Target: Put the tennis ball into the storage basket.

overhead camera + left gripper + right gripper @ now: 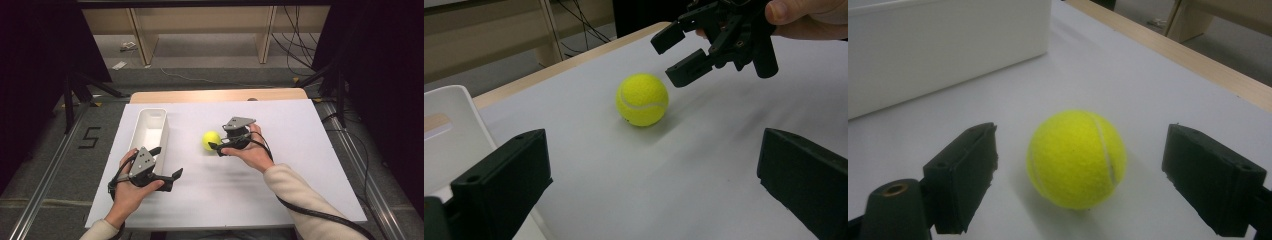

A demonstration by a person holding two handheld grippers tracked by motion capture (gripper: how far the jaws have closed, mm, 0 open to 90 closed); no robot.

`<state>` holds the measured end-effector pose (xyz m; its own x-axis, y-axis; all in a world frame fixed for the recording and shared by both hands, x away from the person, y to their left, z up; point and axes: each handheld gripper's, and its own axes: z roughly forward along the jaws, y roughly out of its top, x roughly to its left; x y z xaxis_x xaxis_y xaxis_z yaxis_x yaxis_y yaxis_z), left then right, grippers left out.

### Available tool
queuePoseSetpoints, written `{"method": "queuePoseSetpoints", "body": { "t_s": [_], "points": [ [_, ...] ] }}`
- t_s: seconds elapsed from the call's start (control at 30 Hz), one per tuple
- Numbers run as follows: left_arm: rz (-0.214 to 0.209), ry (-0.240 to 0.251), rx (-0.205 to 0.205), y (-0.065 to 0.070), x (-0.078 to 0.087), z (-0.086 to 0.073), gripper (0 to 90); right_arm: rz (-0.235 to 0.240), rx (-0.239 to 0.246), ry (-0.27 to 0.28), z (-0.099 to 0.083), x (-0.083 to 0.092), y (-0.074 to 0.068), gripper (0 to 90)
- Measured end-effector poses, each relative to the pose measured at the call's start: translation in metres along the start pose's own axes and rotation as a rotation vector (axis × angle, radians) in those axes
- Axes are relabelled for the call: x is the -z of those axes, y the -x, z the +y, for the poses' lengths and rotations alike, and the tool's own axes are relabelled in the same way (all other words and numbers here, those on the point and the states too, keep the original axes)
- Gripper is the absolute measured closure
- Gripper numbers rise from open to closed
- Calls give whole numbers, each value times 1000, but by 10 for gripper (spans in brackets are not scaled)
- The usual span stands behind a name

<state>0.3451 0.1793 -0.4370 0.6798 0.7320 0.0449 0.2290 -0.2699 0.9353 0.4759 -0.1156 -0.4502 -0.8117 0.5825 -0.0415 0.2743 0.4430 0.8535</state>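
Note:
A yellow tennis ball [211, 140] rests on the white tabletop [280, 180], right of a long white bin [165, 131]. My right gripper [218, 141] is open, one jaw on each side of the ball without touching it; in the right gripper view the ball [1076, 158] sits between the black jaws of that gripper [1088, 172]. My left gripper [166, 161] is open and empty beside the bin's near end. Its own view looks past its wide jaws [651, 182] at the ball [642, 99] and the right gripper [679, 52] beyond.
The bin's white wall [938, 50] stands just beyond the ball, and its corner [449, 135] lies close to my left jaw. A wooden table edge [215, 95] runs along the far side. Cables and shelving legs lie on the floor behind.

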Motion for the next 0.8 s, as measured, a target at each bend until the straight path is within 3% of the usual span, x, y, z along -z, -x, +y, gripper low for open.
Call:
{"method": "queuePoseSetpoints", "body": {
  "t_s": [0.8],
  "points": [
    [0,3,1,0,0,0,4,-1,30,-44,1,-27,-6,147]
  ]
}}
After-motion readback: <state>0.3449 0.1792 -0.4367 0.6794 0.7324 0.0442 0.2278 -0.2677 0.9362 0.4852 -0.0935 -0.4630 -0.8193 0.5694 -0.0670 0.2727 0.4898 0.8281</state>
